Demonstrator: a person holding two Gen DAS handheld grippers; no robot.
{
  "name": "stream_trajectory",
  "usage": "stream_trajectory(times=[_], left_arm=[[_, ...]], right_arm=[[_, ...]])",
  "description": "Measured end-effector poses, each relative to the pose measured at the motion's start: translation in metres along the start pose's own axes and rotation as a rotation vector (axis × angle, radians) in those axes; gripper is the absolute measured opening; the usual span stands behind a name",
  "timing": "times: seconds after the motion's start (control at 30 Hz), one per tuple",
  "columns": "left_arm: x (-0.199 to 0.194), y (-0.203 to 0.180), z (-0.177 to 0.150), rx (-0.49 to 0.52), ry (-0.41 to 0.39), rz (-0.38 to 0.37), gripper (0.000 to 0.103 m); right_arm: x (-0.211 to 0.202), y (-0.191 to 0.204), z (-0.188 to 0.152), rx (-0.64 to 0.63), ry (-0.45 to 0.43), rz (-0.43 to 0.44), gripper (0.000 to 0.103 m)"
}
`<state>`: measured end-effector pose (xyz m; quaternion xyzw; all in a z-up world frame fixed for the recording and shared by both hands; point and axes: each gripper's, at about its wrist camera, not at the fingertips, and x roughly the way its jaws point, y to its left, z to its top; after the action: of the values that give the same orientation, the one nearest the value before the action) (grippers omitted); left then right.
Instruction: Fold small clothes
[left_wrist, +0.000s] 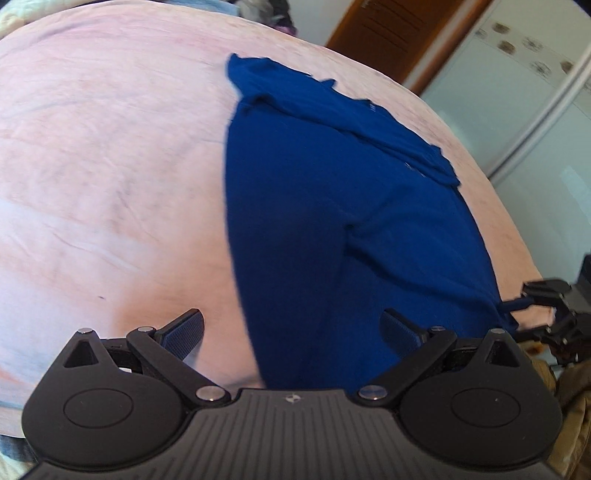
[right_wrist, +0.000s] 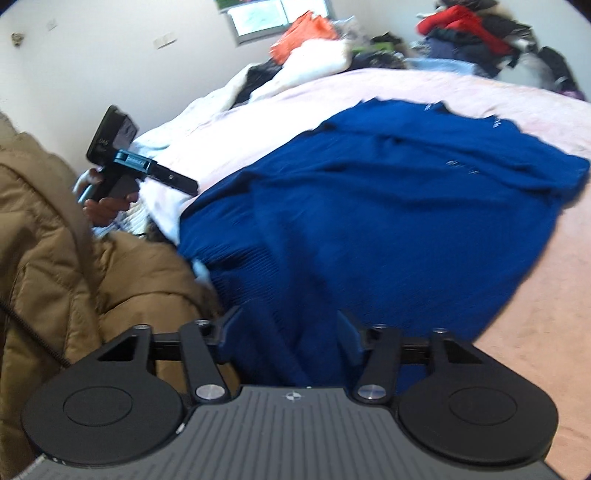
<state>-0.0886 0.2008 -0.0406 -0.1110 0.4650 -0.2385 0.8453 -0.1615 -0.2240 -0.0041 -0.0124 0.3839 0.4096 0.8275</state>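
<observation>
A dark blue knit garment (left_wrist: 332, 206) lies spread on the pink bedsheet (left_wrist: 110, 147), its far end creased and doubled over. My left gripper (left_wrist: 291, 332) is open above the garment's near left edge. One finger is over bare sheet and the other over the cloth, with nothing gripped. At the right edge of that view my right gripper (left_wrist: 535, 295) sits at the garment's near corner. In the right wrist view the garment (right_wrist: 369, 206) runs up between the fingers of my right gripper (right_wrist: 290, 336). Its jaws stand partly apart around the bunched cloth.
A person's tan padded jacket (right_wrist: 55, 258) fills the left, and a hand holds the left gripper's handle (right_wrist: 118, 188). Piled clothes (right_wrist: 465, 33), an orange item (right_wrist: 303, 29) and a white quilt (right_wrist: 317, 62) crowd the bed's far end. A wooden door (left_wrist: 388, 33) and white wardrobe (left_wrist: 517, 110) stand beyond.
</observation>
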Motion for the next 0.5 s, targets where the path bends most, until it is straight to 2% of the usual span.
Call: stream_trajectory(times=[0.07, 0.2, 0.37, 0.43, 0.47, 0.5], left_arm=[[0.002, -0.007, -0.004, 0.033, 0.011, -0.019, 0.102], [0.004, -0.01, -0.008, 0.012, 0.02, -0.111, 0.102], [0.008, -0.011, -0.007, -0.013, 0.023, -0.159, 0.102], [0.009, -0.011, -0.007, -0.022, 0.035, -0.183, 0.096], [0.009, -0.012, -0.007, -0.012, 0.035, -0.169, 0.094], [0.009, -0.014, -0.007, 0.002, 0.035, -0.152, 0.085]], right_arm=[[0.002, 0.003, 0.003, -0.023, 0.015, 0.036, 0.053], [0.009, 0.01, 0.012, -0.077, 0.038, 0.128, 0.047], [0.029, 0.012, 0.016, -0.108, 0.129, 0.14, 0.04], [0.034, 0.009, 0.016, -0.107, 0.148, 0.142, 0.034], [0.035, 0.009, 0.016, -0.104, 0.148, 0.15, 0.033], [0.035, 0.008, 0.017, -0.106, 0.15, 0.152, 0.028]])
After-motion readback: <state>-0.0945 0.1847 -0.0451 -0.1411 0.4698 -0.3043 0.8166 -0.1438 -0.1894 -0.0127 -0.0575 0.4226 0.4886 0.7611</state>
